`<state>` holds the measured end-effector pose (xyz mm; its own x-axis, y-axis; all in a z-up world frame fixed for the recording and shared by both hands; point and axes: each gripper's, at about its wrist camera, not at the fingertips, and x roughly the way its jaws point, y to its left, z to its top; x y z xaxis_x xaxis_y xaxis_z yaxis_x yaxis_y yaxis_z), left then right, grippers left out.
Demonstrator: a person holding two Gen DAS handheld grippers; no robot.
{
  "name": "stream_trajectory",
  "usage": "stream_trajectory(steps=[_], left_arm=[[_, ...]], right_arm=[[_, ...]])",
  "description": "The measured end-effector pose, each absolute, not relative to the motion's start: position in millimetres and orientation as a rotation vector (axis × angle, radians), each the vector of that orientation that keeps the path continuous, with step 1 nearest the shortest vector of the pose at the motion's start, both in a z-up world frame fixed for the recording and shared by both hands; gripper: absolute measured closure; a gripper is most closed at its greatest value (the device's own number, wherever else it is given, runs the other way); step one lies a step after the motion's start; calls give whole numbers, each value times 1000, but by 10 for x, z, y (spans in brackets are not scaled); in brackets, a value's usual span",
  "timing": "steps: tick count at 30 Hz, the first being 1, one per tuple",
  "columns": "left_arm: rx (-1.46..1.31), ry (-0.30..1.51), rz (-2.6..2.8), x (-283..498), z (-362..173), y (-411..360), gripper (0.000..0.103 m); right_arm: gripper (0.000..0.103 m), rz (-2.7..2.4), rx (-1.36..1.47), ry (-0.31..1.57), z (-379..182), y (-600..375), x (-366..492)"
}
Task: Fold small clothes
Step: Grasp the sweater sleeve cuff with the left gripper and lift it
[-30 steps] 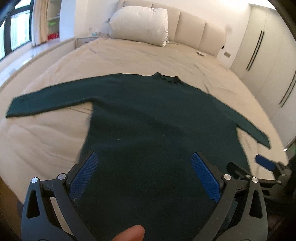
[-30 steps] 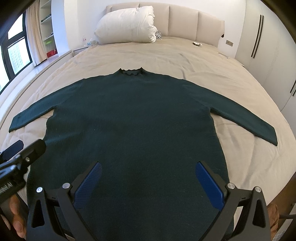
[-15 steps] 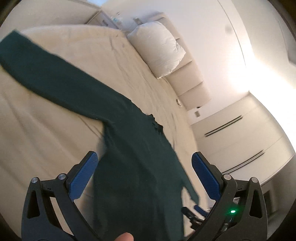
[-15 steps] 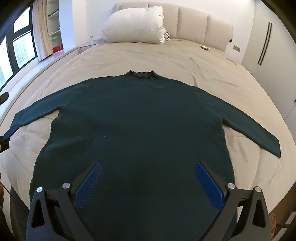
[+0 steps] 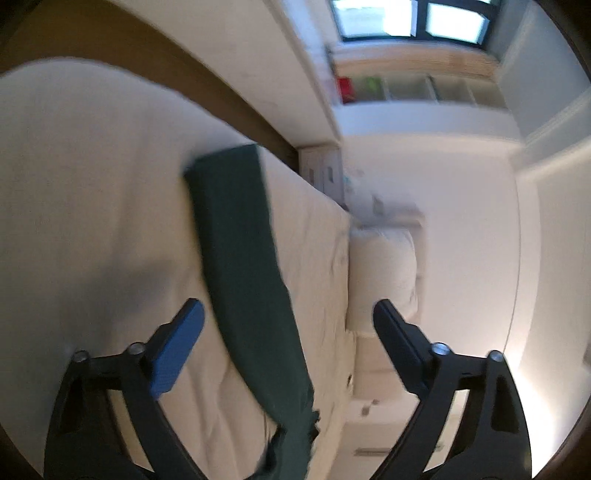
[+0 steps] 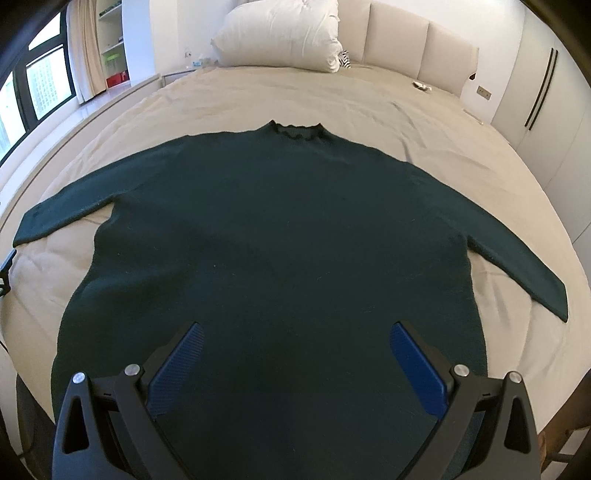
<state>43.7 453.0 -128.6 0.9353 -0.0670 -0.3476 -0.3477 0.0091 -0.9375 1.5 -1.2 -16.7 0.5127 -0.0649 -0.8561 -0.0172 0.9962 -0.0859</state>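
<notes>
the right gripper stands wide open above the lower body of the sweater, its blue pads spread well apart and nothing pinched between them; whether the pads touch the knit below cannot be told. the left gripper is rolled over on its side, so its view shows the room tilted and blurred; its jaws are wide but closing at this moment, and the left sleeve of the sweater runs lengthwise through the gap between them, with no pad pressing on it. the dark green sweater lies face up and flat on the bed, collar toward the headboard, both sleeves stretched out to the sides, the right sleeve reaching toward the bed's edge. a tip of the left gripper shows at the left margin of the right wrist view, just beside the left cuff. the bed carries a beige sheet with soft creases, and a plump white pillow leans against the padded headboard. a small pale object lies on the sheet near the headboard's right end, too small to name. a dark-framed window with a curtain and open shelves beside it stands on the left of the room, and white wardrobe doors with long dark handles stand on the right.
</notes>
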Motion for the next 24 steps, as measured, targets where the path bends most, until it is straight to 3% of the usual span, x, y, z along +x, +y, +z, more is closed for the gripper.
stream_trajectory(steps=[4,13,15,17,19,22,24], left_arm=[[-1601,314,272,643,-1465,4648,27],[-1643,274,370,915,-1686,4846,28],[-1622,283,382,1014,-1670,4861,37],[-1590,323,386,1125,-1658,4869,64],[-1531,389,402,1304,-1631,4843,79],[-1367,465,391,1678,-1426,4626,92],[-1179,526,338,2002,-1125,4341,94]], right_arm=[[0,-29,-87,1045,-216,-13,38],[0,-35,-57,1053,-282,-86,84],[0,-31,-52,1054,-298,-94,88],[0,-26,-32,1056,-310,-129,100],[0,-21,-2,1059,-324,-188,123],[1,-17,58,1054,-331,-308,171],[5,-6,95,1060,-339,-392,234]])
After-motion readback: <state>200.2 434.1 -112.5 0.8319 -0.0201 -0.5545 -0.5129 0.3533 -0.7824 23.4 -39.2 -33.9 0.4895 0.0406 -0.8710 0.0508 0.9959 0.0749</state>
